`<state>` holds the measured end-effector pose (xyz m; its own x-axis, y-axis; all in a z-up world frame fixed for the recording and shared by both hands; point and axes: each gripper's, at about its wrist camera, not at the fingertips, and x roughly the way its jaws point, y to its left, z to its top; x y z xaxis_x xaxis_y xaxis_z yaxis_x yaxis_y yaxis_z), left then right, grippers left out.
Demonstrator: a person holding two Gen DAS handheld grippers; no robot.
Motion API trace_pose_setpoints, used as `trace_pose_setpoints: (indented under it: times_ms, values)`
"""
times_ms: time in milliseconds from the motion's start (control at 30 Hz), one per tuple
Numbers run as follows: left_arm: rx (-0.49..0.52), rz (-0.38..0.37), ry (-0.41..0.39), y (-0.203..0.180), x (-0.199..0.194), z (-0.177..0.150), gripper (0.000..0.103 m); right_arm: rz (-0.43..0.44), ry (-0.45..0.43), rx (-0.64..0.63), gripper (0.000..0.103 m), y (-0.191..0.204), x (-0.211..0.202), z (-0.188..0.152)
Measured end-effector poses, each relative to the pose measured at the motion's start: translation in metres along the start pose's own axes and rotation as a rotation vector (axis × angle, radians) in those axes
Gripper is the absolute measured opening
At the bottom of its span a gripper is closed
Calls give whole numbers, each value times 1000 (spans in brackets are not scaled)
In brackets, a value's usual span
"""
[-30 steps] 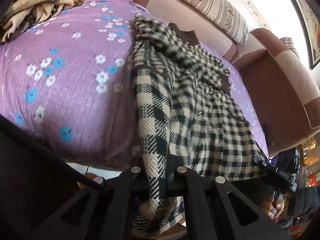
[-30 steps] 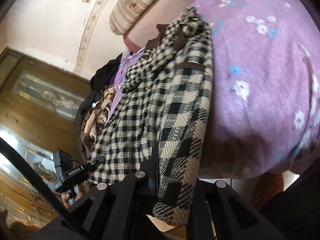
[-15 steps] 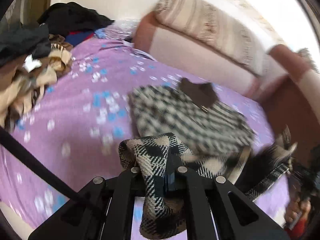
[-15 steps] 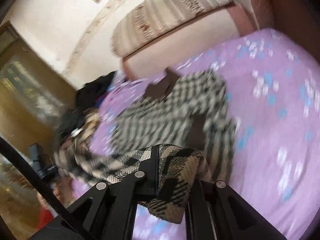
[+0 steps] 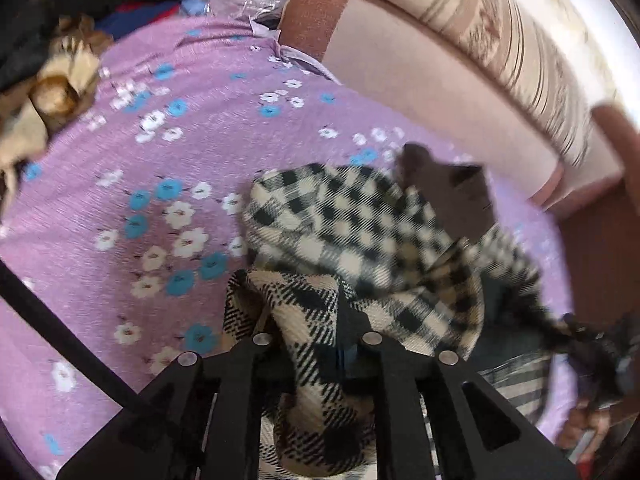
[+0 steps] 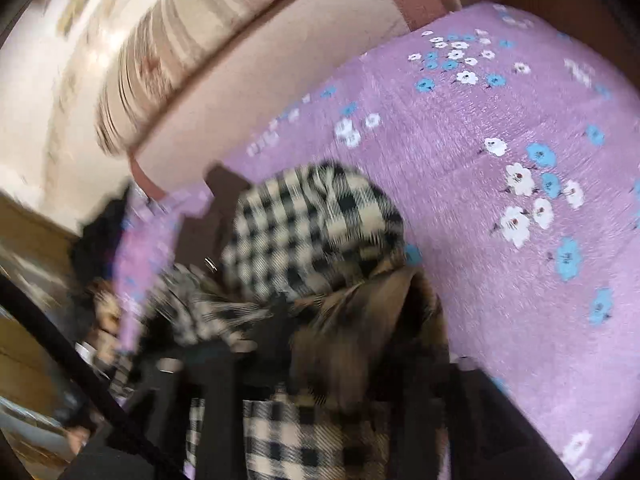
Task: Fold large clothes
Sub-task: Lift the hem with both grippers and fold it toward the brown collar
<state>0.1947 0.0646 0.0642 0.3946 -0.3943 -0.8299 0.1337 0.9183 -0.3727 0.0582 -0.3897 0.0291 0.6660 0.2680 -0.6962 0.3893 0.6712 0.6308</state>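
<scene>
Purple floral bedspread (image 5: pixel 120 208) covers the work surface, backed by a pink and brown padded headboard (image 5: pixel 420 76).

Left gripper (image 5: pixel 316 344): jaws pinched on a bunched edge of the checked coat (image 5: pixel 328 216); cloth spills between and below the fingers. Right gripper (image 6: pixel 320 364): view badly blurred, yet checked cloth passes between its fingers, so judged clamped on the coat's other edge.

Coat sits mid-bed, lower half raised over the upper half, brown collar (image 5: pixel 444 188) toward the headboard.

Step in hand, by my reading: bottom-to-top fold. To do it well: keep both grips level and apart so the hem stays taut, lay the hem near the collar, release only once the cloth rests flat.

Fabric: thick woven wool-like check, black on cream, heavy drape, soft rounded fold. Bedspread finely crinkled. Loose tan and dark clothes (image 5: pixel 48 80) heaped at left.
</scene>
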Motion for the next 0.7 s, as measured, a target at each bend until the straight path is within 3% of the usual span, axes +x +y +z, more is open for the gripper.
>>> trace_pose_setpoints:
  times_ms: [100,233,300,400,467,600,700]
  values:
    - [-87,-87,15,8,3,15,15,37,-71,128,64,-21,-6,14]
    - [-160,-160,20,5,9,37,17,-32,-85,188,70,-29,6,32]
    - [-224,-216,10,5,9,42,25,-73,-95,178,73,-26,8,38]
    - [-299,-247,-22,6,9,47,54,-92,-105,139,75,-19,8,41]
    - [-323,-223,-106,9,-2,53,78,-107,-103,95,76,-12,10,41]
    - [-383,-257,-123,21,-16,64,80,-139,-87,-11,76,1,10,30]
    - [-308,-198,-129,23,-31,59,81,-140,-76,-74,77,7,2,16]
